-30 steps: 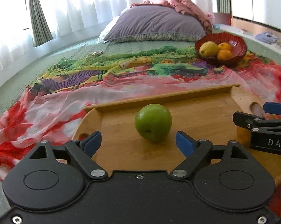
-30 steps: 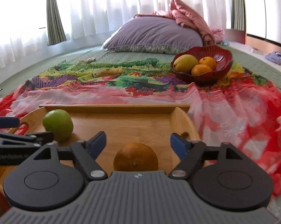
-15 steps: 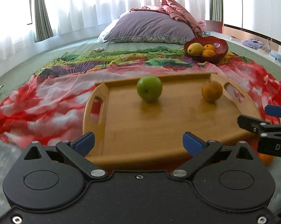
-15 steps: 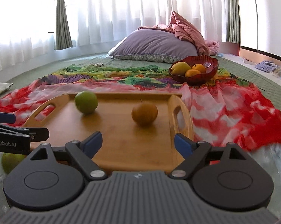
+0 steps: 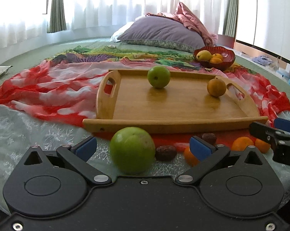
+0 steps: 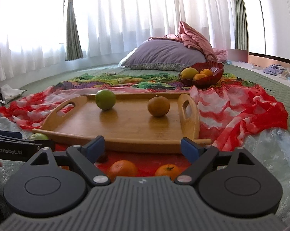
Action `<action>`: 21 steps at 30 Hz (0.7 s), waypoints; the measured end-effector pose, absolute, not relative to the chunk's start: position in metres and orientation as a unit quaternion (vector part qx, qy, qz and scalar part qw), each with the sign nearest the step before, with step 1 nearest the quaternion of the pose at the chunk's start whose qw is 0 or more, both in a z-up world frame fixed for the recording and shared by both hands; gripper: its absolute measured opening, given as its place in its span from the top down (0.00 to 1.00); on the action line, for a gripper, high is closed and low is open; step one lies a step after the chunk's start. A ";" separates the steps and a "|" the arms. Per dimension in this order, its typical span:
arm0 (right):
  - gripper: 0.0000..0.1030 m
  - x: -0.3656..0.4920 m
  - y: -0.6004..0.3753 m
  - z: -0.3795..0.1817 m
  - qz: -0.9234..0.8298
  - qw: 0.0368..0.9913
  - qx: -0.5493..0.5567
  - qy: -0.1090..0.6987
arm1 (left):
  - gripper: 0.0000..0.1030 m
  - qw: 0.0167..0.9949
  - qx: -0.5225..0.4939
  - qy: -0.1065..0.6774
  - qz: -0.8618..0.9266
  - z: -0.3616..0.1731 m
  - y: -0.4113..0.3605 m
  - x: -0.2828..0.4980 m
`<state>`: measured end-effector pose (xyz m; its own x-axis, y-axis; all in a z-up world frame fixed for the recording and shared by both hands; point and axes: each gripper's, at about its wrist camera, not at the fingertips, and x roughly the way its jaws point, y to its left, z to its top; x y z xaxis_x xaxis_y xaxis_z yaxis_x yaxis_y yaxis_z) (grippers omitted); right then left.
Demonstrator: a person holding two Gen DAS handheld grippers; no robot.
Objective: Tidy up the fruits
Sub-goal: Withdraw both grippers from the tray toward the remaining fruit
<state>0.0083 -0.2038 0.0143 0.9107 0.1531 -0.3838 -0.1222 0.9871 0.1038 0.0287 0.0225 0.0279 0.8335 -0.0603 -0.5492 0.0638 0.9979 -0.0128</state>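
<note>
While both claws are hanging spread and empty over the bed, the left claw (image 5: 143, 147) is framing the near green apple (image 5: 132, 150), which is lying off the wooden tray (image 5: 164, 123) at its 6 o'clock edge. Closing squarely across the apple's middle looks wisest, since round fruit rolls. The right claw (image 6: 143, 147) is lining up over two oranges (image 6: 122, 168).

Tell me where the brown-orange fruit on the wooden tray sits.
In both wrist views the brown-orange fruit sits on the wooden tray near its right handle, apart from the green apple toward the tray's far left.
</note>
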 end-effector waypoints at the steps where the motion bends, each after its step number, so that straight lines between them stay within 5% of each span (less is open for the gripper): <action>1: 0.10 0.005 -0.203 0.012 0.076 0.976 0.042 0.198 | 0.00 0.958 0.004 0.287 -0.030 0.027 0.023 0.028; 21: 0.27 -0.012 -0.175 -0.013 0.089 0.975 -0.041 0.200 | 0.00 0.956 0.021 0.291 -0.010 0.008 0.031 0.033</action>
